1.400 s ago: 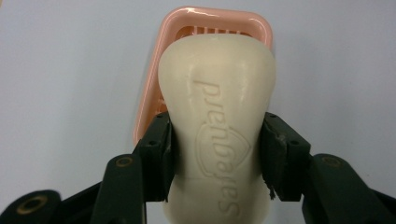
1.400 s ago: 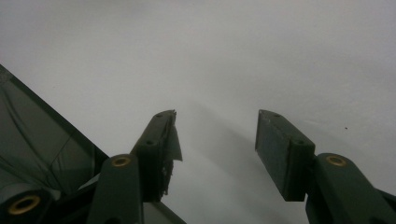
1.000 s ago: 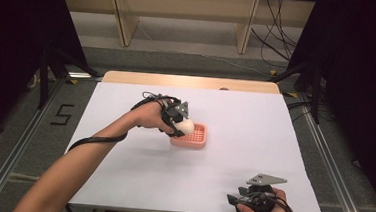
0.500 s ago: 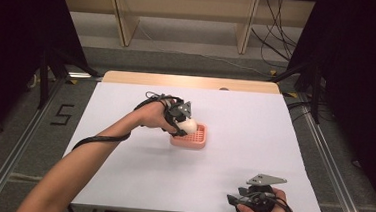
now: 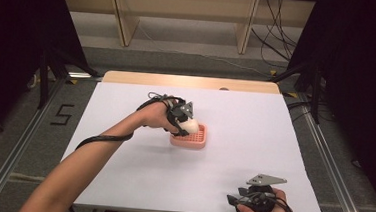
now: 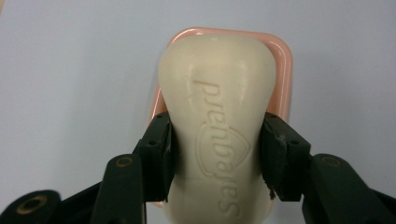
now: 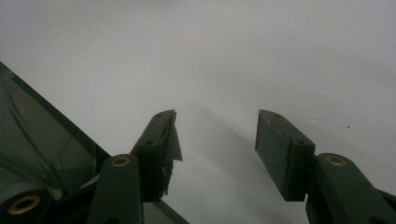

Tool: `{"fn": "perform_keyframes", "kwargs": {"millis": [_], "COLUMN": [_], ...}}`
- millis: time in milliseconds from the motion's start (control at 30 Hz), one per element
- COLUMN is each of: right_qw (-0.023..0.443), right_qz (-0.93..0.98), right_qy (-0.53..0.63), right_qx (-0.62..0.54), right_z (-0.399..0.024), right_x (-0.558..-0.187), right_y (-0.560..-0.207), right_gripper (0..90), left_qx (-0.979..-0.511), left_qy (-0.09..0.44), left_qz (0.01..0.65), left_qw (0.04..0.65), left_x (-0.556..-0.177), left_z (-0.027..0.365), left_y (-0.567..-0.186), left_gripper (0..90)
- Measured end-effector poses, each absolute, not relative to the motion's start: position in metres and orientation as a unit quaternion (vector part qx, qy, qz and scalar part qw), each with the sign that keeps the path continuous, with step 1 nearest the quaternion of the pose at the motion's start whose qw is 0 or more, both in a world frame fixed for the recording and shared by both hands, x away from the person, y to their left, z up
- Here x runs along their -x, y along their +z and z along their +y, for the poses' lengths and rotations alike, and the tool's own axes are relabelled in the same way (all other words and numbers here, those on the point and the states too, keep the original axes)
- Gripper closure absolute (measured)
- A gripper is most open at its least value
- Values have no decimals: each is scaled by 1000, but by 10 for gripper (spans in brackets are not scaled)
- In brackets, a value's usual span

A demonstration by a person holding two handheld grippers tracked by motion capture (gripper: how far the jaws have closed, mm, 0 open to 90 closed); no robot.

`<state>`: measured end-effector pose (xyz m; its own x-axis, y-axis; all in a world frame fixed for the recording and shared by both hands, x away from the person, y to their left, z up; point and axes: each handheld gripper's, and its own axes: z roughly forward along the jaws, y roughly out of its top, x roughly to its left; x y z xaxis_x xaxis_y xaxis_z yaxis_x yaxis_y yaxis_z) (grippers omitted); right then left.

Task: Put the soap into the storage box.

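Little has changed over the last second. In the high view the left gripper (image 5: 187,123) holds the same station over the pink soap dish (image 5: 196,139) as in the two earlier frames, with at most a slight drift, and the right gripper (image 5: 249,200) has not shifted from the near right edge of the desk (image 5: 255,120). Judgement: the work is paused at the dish, either just before the soap is set down or just after it has been picked up; the frames do not settle which.

Left gripper: clamped on the bar of soap (image 6: 217,126). In the left gripper view both black pads (image 6: 159,156) press against the bar's narrowed waist, one on each side, with no gap visible. The embossed face of the bar is turned toward the camera, and the rounded wide end points away from the gripper.

Position of the soap: it sits directly in front of the dish (image 6: 282,60), covering most of it; only the dish's pink rim shows around the far end and along one side. Whether the bar touches the dish floor cannot be told. In the high view the soap (image 5: 190,125) appears over the left part of the dish.

Right gripper (image 7: 215,140): released, jaws standing apart with nothing between them, pointed at bare white desk (image 7: 233,56), well apart from the dish.
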<state>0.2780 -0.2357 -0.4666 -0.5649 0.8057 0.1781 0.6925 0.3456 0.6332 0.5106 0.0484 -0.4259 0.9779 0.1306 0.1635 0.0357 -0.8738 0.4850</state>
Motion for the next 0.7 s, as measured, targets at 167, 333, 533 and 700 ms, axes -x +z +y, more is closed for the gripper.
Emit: {"fn": "perform_keyframes", "kwargs": {"millis": [167,333,533,700], "right_qw": [82,89,82,82], "right_qz": [816,818,815,815], "right_qy": [341,347,344,345], "right_qx": [-459,-450,-458,-459], "right_z": [-236,-236,-235,-235], "right_x": [-278,-279,-278,-278], "right_y": [-467,-469,-467,-467], "right_gripper": [481,481,481,481], "left_qx": [-964,-965,-966,-967], "left_qy": [94,96,96,96], "left_qz": [42,41,42,42], "left_qw": [244,242,237,234], "left_x": [-511,-513,-514,-516], "left_z": [47,45,44,42], "left_y": [-428,-430,-433,-436], "left_gripper": [495,495,495,495]}}
